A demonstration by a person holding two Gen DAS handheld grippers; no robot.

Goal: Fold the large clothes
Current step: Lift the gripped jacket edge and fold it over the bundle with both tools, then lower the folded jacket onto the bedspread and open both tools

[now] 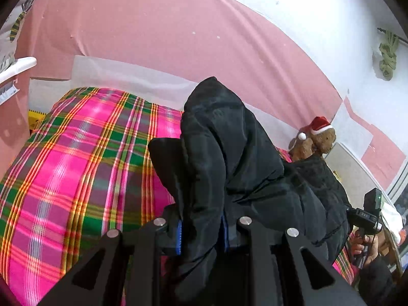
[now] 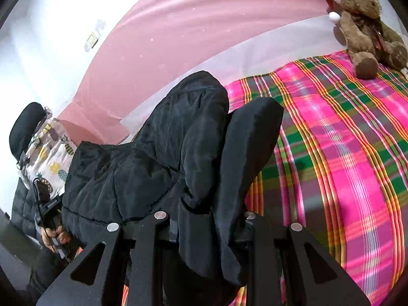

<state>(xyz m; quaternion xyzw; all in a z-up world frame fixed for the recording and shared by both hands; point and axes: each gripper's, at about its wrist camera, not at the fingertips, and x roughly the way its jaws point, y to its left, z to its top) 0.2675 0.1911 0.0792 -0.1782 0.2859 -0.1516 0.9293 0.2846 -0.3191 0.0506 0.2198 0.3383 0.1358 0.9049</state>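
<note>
A black puffy jacket hangs bunched between both grippers, lifted above the bed. My left gripper is shut on a fold of the jacket; the cloth hides the fingertips. My right gripper is shut on another fold of the same jacket, with padded cloth bulging up over the jaws. The right gripper and the hand holding it show at the right edge of the left wrist view. The left gripper and its hand show at the left of the right wrist view.
The bed has a pink, green and yellow plaid cover, also seen in the right wrist view. A brown teddy bear with a Santa hat sits at the bed's far corner. A pink wall runs behind. A pineapple-print cloth is at left.
</note>
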